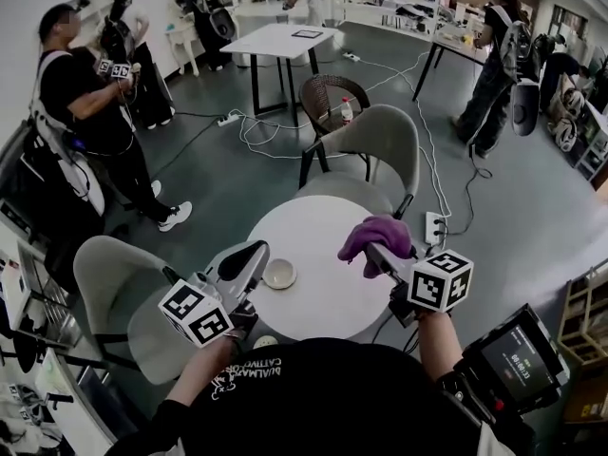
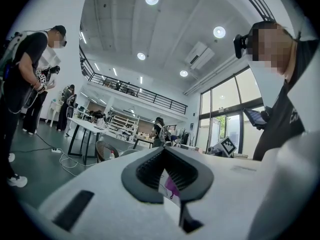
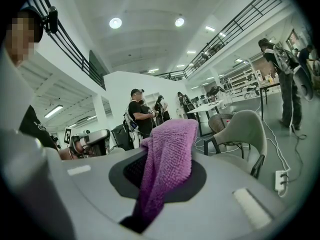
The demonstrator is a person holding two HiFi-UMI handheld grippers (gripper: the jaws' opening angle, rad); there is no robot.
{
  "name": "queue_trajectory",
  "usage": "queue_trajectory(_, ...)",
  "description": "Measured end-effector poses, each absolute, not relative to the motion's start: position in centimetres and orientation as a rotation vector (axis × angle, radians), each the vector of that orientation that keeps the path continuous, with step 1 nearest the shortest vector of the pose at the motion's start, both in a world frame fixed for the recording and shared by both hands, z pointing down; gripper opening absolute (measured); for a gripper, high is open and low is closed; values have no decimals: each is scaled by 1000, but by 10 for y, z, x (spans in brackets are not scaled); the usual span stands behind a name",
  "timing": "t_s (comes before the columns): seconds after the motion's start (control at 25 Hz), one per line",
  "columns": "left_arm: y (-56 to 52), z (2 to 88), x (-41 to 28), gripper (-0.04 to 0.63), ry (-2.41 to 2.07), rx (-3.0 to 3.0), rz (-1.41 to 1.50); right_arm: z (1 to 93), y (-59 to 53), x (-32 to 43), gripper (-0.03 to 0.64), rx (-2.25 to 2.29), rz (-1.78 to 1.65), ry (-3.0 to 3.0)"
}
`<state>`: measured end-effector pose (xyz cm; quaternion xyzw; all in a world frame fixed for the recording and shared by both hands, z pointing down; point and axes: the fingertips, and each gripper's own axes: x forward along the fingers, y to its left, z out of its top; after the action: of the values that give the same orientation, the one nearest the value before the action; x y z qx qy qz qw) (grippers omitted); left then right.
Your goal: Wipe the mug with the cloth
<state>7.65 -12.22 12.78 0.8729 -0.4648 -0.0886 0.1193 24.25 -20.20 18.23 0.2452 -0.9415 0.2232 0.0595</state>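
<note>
Clenched on nothing, my left gripper (image 1: pixel 253 253) hovers level just left of the mug (image 1: pixel 279 274), probably ready to steady it. The mug sits untouched on the round white table (image 1: pixel 323 302). My right gripper (image 1: pixel 375 252) is clamped on the purple cloth (image 1: pixel 377 234), raised at the mug's right so the bunched end can come across for wiping.

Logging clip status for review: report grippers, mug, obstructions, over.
Left gripper shut, tip by mug on table, grip unclear. Right gripper shut on cloth, apart from mug. Nothing between them.
</note>
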Motion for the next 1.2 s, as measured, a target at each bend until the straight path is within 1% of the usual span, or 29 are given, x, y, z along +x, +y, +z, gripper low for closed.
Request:
queue_trajectory(0.6,-122,135,78,-2,-1360,2524,-250,187,-201,245,46,744,692,-2846)
queue_trajectory(1.2,-122,135,80,-2,-1353,2518,-240,178,-201,247,49,760,784,-2910)
